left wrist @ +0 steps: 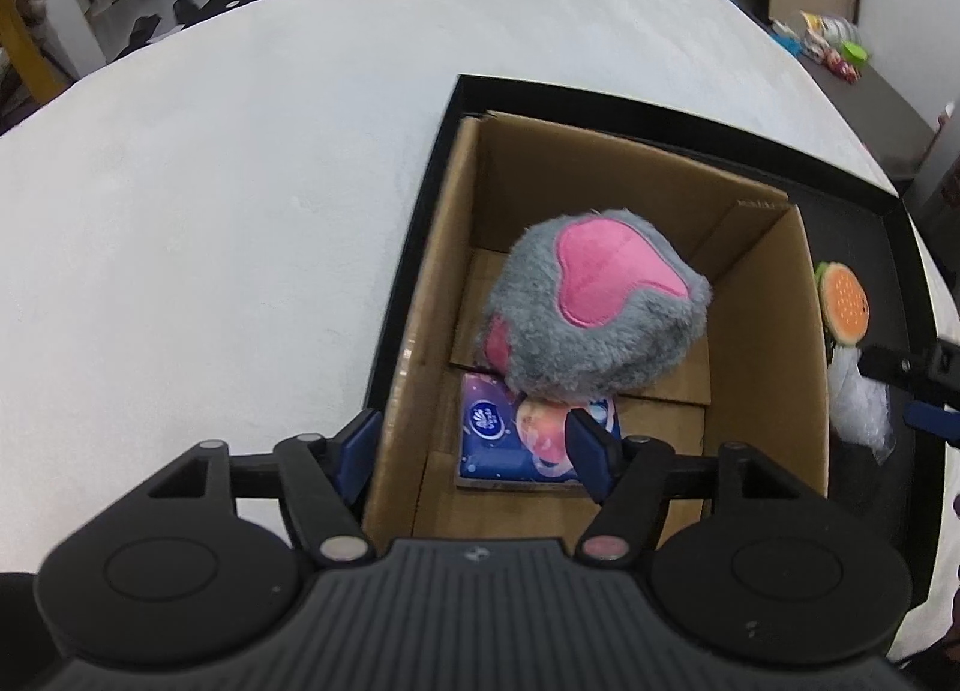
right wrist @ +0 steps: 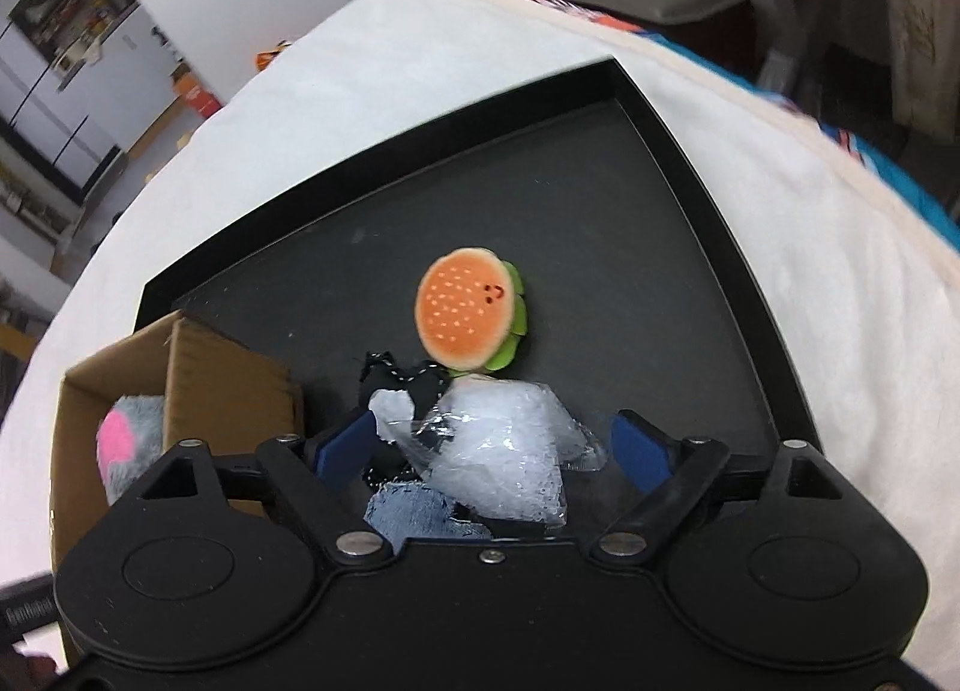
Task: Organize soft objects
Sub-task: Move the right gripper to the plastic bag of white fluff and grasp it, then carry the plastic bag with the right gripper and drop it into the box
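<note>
A grey and pink plush toy (left wrist: 591,307) lies inside the cardboard box (left wrist: 762,301), on top of a blue tissue pack (left wrist: 516,439). My left gripper (left wrist: 477,454) is open above the box's near left corner, with the box wall between its fingers. In the right wrist view a burger plush (right wrist: 471,316) lies on the black tray (right wrist: 708,162). A clear bubble-wrap bag (right wrist: 510,451), a black strap (right wrist: 414,382) and a blue denim piece (right wrist: 414,514) lie in front of it. My right gripper (right wrist: 492,448) is open around the bag.
The tray sits on a white cloth-covered table (left wrist: 210,211). The box (right wrist: 198,373) stands in the tray's left part. The burger plush (left wrist: 843,304) and the bag (left wrist: 858,403) lie right of the box. A room with furniture and floor clutter lies beyond.
</note>
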Demonstrator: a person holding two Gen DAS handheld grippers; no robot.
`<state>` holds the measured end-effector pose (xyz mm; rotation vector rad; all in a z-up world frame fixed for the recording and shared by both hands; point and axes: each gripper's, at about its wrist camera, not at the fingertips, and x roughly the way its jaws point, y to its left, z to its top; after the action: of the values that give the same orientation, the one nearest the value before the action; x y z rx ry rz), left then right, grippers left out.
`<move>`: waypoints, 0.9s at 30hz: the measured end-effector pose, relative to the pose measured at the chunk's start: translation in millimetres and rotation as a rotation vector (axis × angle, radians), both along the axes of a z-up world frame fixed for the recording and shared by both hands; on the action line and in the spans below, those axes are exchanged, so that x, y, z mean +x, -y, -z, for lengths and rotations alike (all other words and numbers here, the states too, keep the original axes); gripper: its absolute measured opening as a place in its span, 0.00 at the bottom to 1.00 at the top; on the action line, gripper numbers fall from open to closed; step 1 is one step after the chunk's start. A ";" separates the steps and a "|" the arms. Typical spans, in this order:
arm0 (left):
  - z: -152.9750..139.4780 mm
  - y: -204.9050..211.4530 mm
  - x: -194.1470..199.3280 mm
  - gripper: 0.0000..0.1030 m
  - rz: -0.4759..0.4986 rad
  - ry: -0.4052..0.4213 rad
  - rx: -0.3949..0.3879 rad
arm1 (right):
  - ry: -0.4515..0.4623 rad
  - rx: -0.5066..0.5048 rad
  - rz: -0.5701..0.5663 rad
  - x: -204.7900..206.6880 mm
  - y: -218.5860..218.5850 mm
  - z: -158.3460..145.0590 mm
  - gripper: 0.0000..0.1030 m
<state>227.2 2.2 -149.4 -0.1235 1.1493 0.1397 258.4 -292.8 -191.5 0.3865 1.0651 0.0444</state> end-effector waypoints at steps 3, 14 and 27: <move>2.4 8.0 0.8 0.67 0.028 -0.006 0.024 | -0.010 0.014 0.001 0.0 0.9 5.1 0.82; 2.9 21.2 -2.0 0.68 0.052 -0.020 0.083 | 0.024 0.054 -0.027 -10.4 5.5 1.0 0.31; -1.3 20.2 -11.2 0.68 0.044 -0.015 0.088 | 0.068 0.052 -0.077 -14.6 0.3 -9.0 0.01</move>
<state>216.0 -18.0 -148.1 -0.0197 1.1587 0.1520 243.8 -293.1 -182.4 0.3881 1.0132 0.1533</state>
